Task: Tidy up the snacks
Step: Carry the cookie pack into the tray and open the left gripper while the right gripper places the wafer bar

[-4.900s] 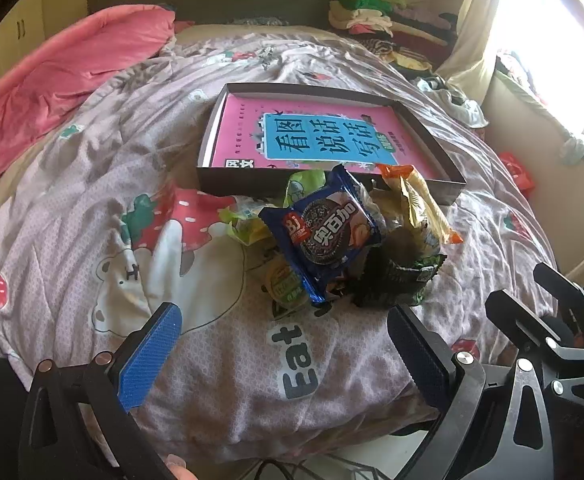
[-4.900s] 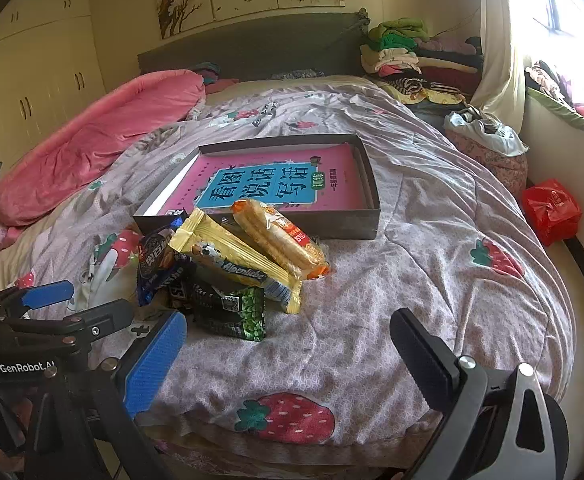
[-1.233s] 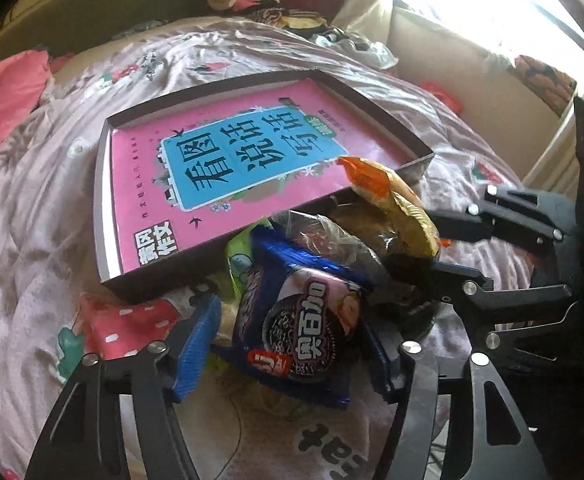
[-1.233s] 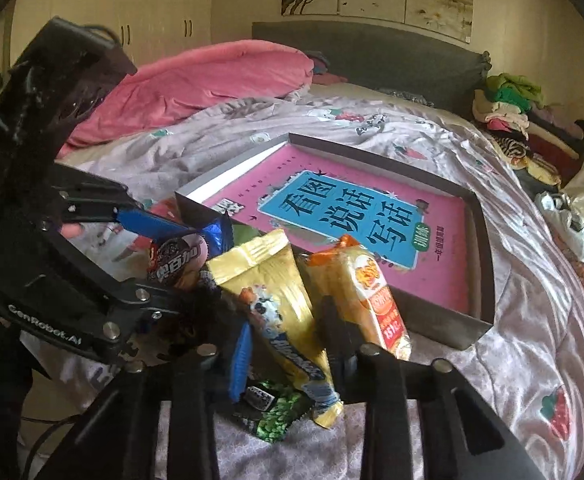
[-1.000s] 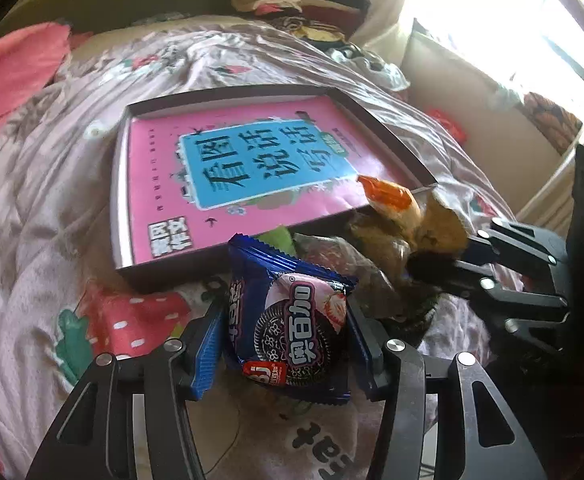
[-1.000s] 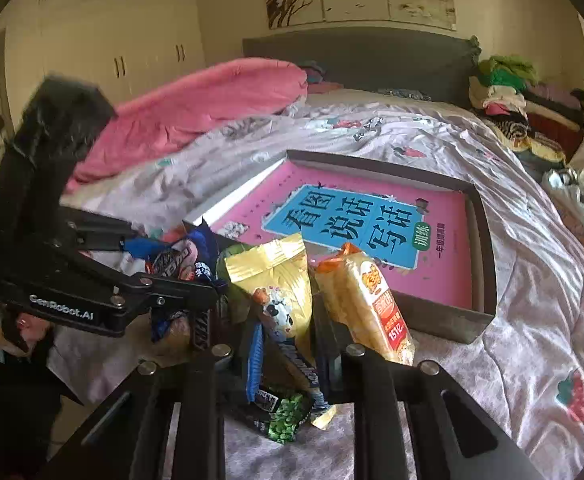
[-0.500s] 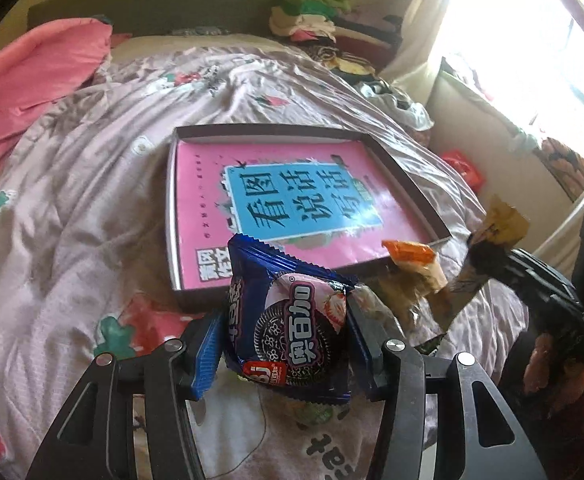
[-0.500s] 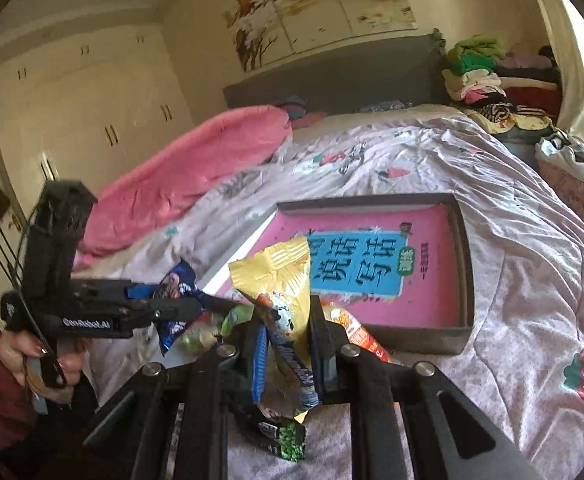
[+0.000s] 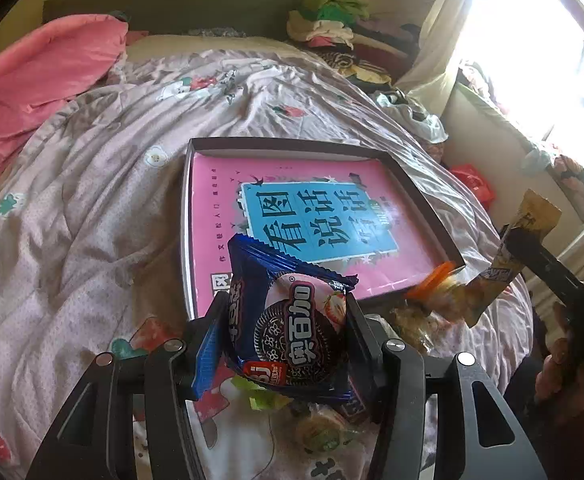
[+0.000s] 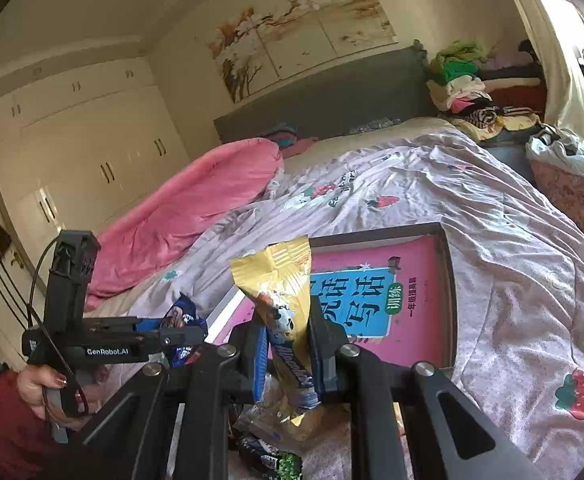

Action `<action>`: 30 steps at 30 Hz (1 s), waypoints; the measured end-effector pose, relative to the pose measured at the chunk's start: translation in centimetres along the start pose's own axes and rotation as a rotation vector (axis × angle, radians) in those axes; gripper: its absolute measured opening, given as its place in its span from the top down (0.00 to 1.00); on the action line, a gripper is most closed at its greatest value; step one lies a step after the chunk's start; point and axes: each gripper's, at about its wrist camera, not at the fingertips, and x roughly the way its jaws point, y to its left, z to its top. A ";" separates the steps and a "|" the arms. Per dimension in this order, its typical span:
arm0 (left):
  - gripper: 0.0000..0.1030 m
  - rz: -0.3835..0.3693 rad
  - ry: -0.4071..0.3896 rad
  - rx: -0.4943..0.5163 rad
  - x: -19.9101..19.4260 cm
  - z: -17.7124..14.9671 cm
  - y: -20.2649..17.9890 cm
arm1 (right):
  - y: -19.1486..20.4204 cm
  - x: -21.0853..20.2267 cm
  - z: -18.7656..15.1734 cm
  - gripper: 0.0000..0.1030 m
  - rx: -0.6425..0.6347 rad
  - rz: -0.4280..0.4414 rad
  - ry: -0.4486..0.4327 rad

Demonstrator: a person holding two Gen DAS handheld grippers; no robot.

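Holding snacks aloft: left gripper [image 9: 288, 332] jaws clamp the blue cookie packet [image 9: 288, 320], right gripper [image 10: 288, 356] jaws pinch the yellow packet [image 10: 284, 312]; the box [image 9: 420, 200] at frame centre holds none, others litter the bed [image 9: 72, 200].

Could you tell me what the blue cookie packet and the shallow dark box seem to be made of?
Blue cookie packet: likely glossy plastic film, with shiny creases and a serrated sealed edge. Shallow dark box: probably matte cardboard, with thin, straight, dull walls; I can't be certain.

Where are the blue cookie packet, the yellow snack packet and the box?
blue cookie packet [image 9: 292, 328], left wrist view, cookie picture.
yellow snack packet [image 10: 282, 280], right wrist view, upper half.
box [image 9: 420, 204], left wrist view, right wall.
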 end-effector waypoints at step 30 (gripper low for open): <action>0.46 0.066 -0.002 -0.016 4.4 3.3 -0.5 | -5.7 3.3 1.6 0.82 0.050 -0.258 -0.007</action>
